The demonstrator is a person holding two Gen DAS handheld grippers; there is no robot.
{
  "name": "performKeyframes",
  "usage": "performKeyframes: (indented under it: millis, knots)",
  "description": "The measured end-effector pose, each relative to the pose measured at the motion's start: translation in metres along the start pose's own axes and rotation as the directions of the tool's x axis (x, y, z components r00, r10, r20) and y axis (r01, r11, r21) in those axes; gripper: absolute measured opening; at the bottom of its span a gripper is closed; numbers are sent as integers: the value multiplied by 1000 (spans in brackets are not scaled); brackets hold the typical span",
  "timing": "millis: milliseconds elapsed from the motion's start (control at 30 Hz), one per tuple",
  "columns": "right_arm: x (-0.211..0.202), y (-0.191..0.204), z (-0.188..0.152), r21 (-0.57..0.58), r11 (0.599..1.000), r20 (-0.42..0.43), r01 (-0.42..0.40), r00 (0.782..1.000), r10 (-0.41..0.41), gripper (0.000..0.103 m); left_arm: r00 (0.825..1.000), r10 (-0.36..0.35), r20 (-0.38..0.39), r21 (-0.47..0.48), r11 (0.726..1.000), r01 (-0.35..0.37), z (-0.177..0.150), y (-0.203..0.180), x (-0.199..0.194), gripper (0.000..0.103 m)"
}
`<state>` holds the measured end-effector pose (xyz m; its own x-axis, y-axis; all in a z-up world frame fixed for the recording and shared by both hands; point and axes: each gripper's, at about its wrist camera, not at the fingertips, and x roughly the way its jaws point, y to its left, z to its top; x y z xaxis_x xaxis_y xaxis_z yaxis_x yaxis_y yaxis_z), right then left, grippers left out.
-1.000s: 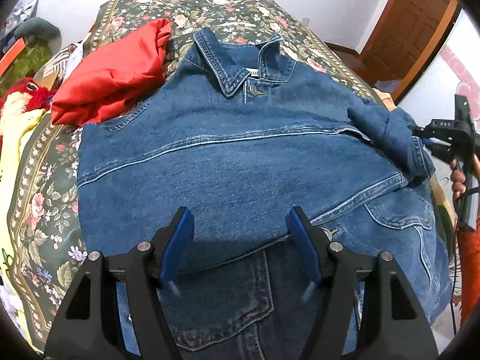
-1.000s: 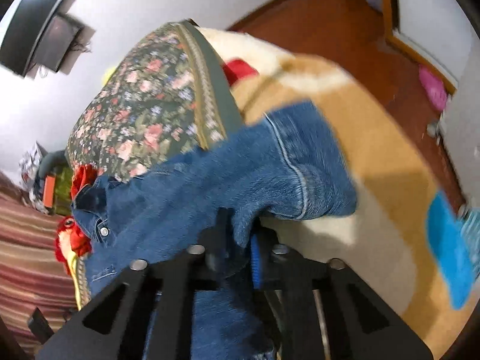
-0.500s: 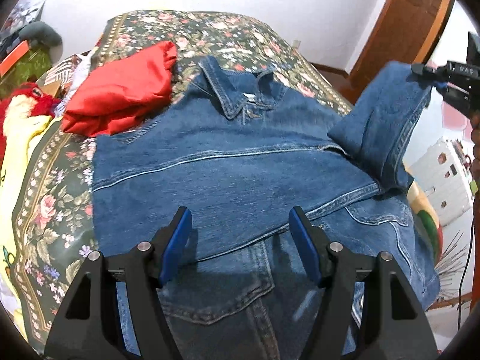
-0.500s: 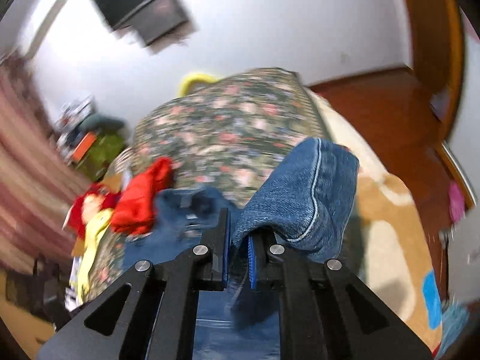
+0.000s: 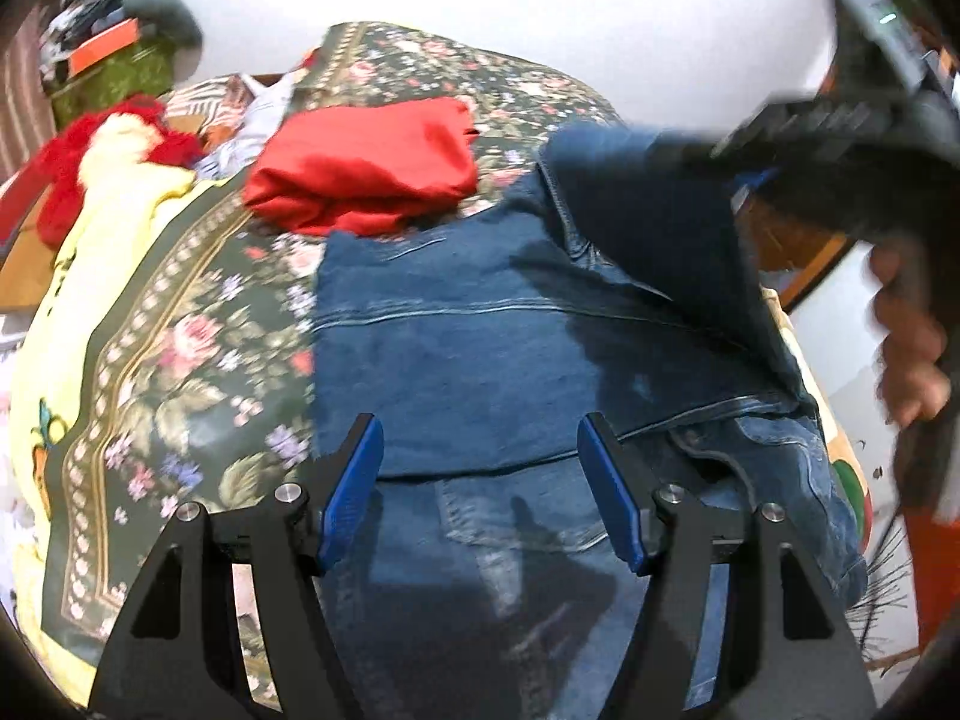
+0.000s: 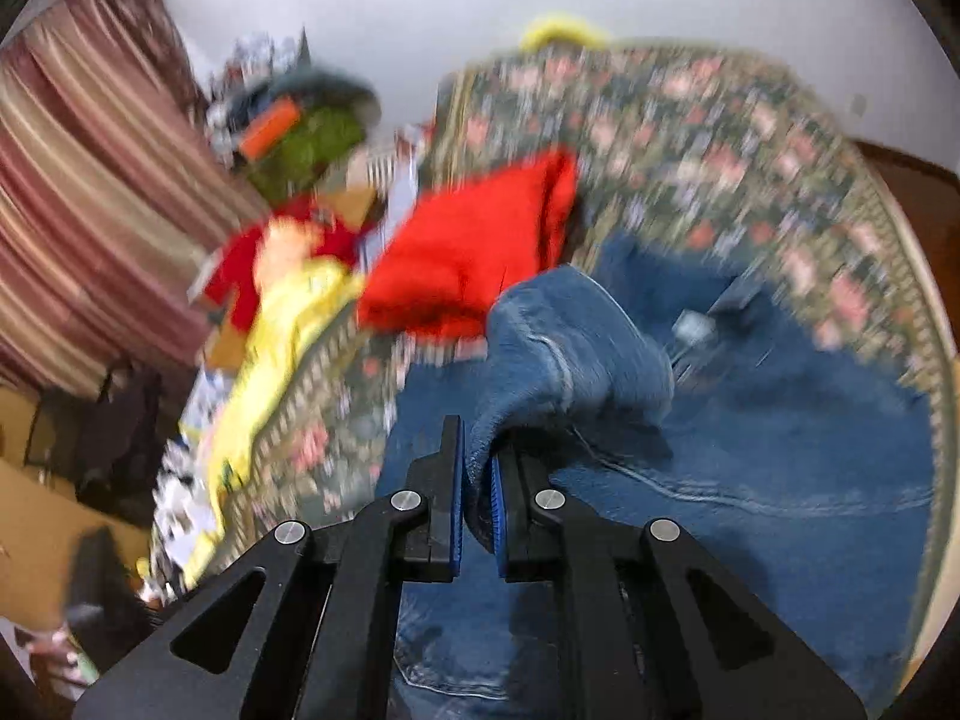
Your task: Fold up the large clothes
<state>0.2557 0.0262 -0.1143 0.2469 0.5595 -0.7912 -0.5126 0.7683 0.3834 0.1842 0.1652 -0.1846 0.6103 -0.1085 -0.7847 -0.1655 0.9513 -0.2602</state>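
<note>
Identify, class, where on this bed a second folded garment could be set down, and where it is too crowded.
Free: the floral bedspread between the denim jacket and the yellow blanket, and the stretch behind the folded red garment toward the wall. Crowded: the jacket's side, where the right gripper carries its sleeve across, and the cluttered corner by the red plush.

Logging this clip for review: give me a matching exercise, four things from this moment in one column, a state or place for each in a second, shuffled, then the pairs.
Things:
1. left tool
2. right tool
3. red garment
4. denim jacket

States or places:
A. folded, beyond the jacket's shoulder on the floral bedspread
B. spread flat on the bed
C. open, nothing between its pads
D. shut on the jacket's sleeve

Pairs: 1-C, 2-D, 3-A, 4-B
</note>
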Motion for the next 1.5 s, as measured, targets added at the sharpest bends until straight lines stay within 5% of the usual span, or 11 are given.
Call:
performKeyframes:
  millis: [267,333,367,400,600,800,967,1100,1200,1400,1500]
  knots:
    - [58,-5,-42,34,999,-236,-4,972,12,11,999,41,-27,-60,997,-42,-14,30,1,66]
    - [62,-1,-44,29,1000,-306,-13,952,21,35,998,44,-37,-78,996,-46,-14,34,3,66]
    - [60,0,-48,17,1000,-339,-16,941,21,56,998,44,-39,-83,995,-47,-14,34,4,66]
    - [55,1,-50,5,1000,-334,-23,942,24,62,998,44,-40,-86,995,-47,-14,33,4,66]
    - [6,-15,-44,1,998,-245,-59,968,57,63,999,23,-44,-57,998,-26,-8,18,9,66]
    - [-60,-62,-42,-19,993,-51,117,992,-118,65,990,-81,-114,-104,992,69,-3,7,33,66]
    - [-110,-108,-57,4,957,90,290,953,-289,76,959,-239,-152,-251,948,196,-5,10,52,66]
    - [-128,-140,-76,65,921,110,385,914,-390,77,938,-316,-142,-352,902,250,1,15,66,66]
    - [-133,-167,-90,144,913,87,382,914,-396,77,930,-331,-159,-421,875,239,2,22,85,66]
    - [-135,-202,-114,263,894,48,363,920,-388,77,952,-272,-142,-500,849,168,-2,32,108,65]
    - [-134,-213,-119,295,885,36,361,921,-388,77,972,-182,-151,-444,891,98,6,24,110,56]
